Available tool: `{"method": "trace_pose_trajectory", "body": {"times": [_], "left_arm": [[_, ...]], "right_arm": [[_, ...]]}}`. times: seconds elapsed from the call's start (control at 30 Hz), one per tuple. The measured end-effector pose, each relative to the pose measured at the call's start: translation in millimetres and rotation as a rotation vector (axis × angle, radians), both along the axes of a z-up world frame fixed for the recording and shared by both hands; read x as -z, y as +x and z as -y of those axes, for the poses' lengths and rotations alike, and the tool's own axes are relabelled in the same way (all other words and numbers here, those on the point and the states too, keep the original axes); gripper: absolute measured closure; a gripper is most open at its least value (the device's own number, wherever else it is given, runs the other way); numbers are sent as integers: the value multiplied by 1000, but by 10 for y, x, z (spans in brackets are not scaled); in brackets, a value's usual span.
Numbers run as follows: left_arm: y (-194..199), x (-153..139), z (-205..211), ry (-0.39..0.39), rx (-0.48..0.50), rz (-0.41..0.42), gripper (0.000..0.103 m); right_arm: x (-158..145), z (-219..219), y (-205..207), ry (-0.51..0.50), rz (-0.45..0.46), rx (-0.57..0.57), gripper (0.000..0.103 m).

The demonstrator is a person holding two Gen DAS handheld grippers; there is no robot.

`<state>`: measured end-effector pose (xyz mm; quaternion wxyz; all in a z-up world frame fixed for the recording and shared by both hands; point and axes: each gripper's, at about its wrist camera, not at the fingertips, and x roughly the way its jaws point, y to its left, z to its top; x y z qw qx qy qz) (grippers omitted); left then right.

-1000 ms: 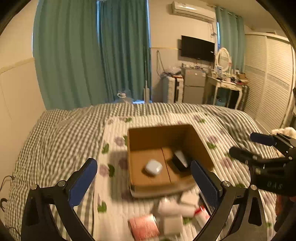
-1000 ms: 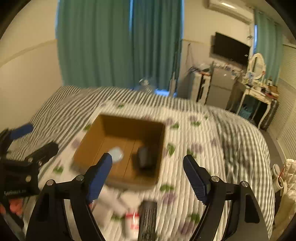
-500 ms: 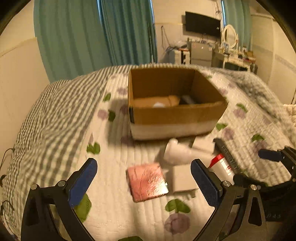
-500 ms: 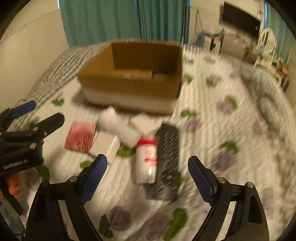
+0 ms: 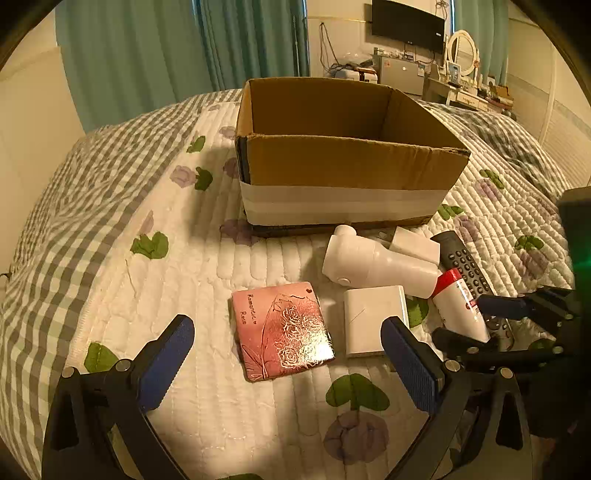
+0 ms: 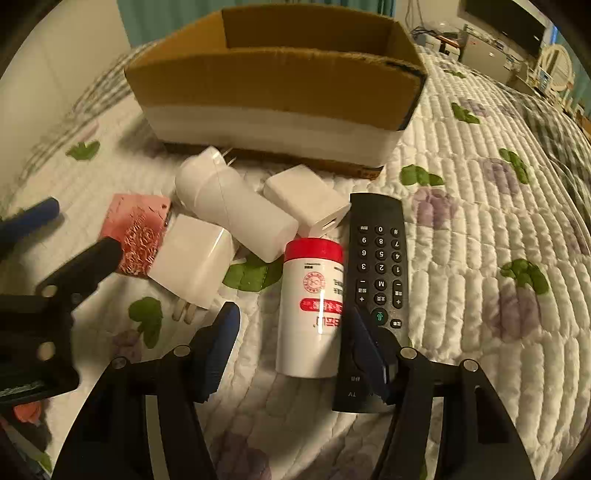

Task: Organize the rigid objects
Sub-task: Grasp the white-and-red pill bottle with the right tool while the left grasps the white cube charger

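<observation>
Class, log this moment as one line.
left gripper: open over pink tin | right gripper: open around bottle | box: behind

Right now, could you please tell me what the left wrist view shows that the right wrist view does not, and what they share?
Only the left wrist view shows the whole pink rose-embossed square tin between the open left gripper, and the wall-mounted black television.

Only the right wrist view shows the open right gripper straddling the white red-capped bottle, and the full keypad of the black remote control.

Both show the open cardboard box, the white charger blocks and the quilted floral bedspread.
</observation>
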<state>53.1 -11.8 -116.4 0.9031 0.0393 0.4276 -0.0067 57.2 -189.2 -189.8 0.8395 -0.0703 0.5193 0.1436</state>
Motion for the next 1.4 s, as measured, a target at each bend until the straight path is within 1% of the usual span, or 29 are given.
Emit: {"method": "trace_pose_trajectory", "body": {"times": [0.1, 0.13, 0.17, 0.2, 0.27, 0.33, 0.43, 0.53, 0.67, 0.73, 0.77, 0.8, 0.87, 0.9, 1.03, 1.07, 1.1, 1.13, 1.17, 1.2, 1.4], "left_arm": [[15, 15, -27, -12, -3, -9, 0], [16, 21, -30, -13, -4, -11, 0], [16, 26, -36, -14, -6, -13, 0], [16, 29, -40, -18, -3, -16, 0], [21, 29, -39, -24, -2, -17, 0], [27, 30, -28, -25, -4, -20, 0], [39, 47, 6, -45, 1, -32, 0], [58, 88, 96, -52, 17, -42, 0], [99, 188, 280, -58, 52, -63, 2], [136, 256, 377, -60, 70, -75, 2], [154, 283, 411, -59, 77, -78, 6], [172, 313, 450, -52, 83, -84, 14], [218, 384, 513, -39, 103, -108, 24], [241, 417, 537, -38, 112, -122, 25], [280, 462, 628, -12, 154, -117, 25], [300, 487, 634, -20, 156, -129, 30], [316, 522, 633, -30, 156, -145, 37], [330, 541, 618, -37, 151, -155, 38], [328, 531, 608, -42, 151, -151, 43], [319, 508, 600, -42, 152, -143, 52], [196, 351, 592, -17, 159, -117, 52]], "right_arm": [[76, -24, 90, -2, -15, 8, 46], [87, -24, 114, 5, -20, 8, 49], [104, -23, 147, 9, -22, 13, 60], [137, -8, 189, 0, -33, 25, 66], [189, 17, 238, 10, -51, 37, 66], [153, 5, 209, 8, -31, 32, 67], [17, 36, 98, 23, 22, 24, 67], [-218, 131, 36, 50, 89, 37, 67], [-413, 284, 34, 83, 117, 51, 67], [-461, 339, 36, 79, 128, 66, 67], [-456, 374, 56, 81, 127, 76, 67], [-454, 408, 84, 94, 120, 82, 67], [-427, 425, 114, 110, 106, 89, 67], [-394, 435, 120, 107, 102, 93, 67], [-321, 466, 154, 106, 81, 96, 67], [-313, 458, 152, 103, 79, 95, 67], [-307, 450, 158, 98, 78, 93, 67], [-303, 448, 159, 95, 78, 92, 67], [-304, 442, 157, 91, 80, 90, 67], [-307, 439, 145, 89, 83, 89, 67], [-375, 438, 92, 81, 116, 91, 67]]}}
